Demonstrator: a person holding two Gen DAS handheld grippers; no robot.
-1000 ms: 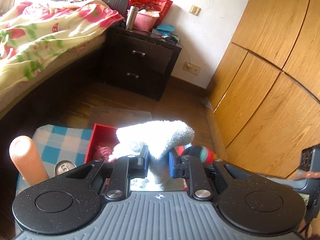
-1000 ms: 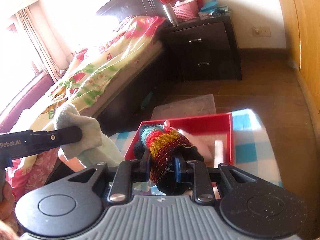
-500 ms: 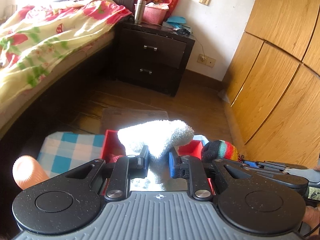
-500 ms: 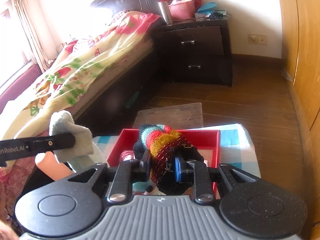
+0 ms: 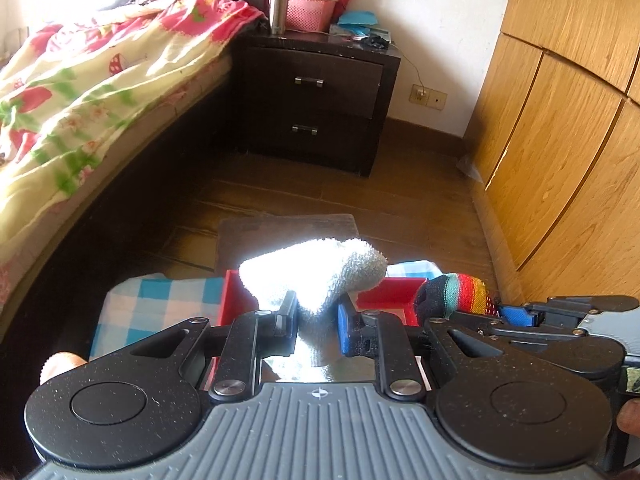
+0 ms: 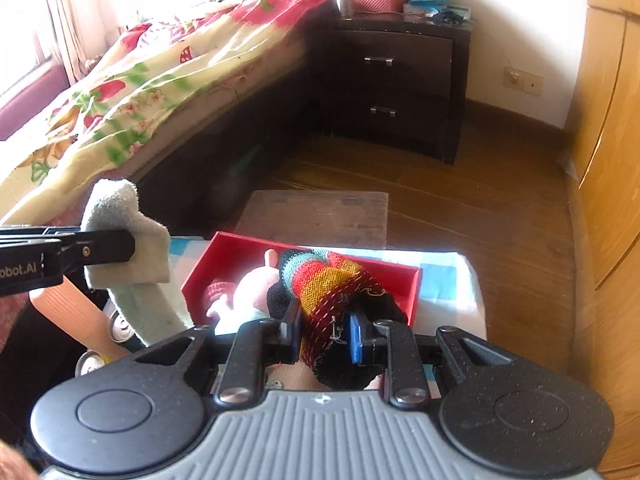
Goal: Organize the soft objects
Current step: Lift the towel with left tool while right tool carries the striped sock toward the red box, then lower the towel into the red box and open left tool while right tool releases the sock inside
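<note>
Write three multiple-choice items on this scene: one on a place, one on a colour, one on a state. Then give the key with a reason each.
1. Where does the red tray sit?
A. on the bed
B. on the blue-checked cloth
C. on the nightstand

2. What colour is the sock in the left gripper?
A. pale whitish
B. dark blue
C. brown

3. What is the state of the right gripper?
A. open and bare
B. shut on the striped knit sock
C. lying in the tray

Key: 1 B, checked cloth shows around the tray's rim. 2 A, the fluffy sock between its fingers looks whitish in the sun. 3 B, both pads press the striped knit.
</note>
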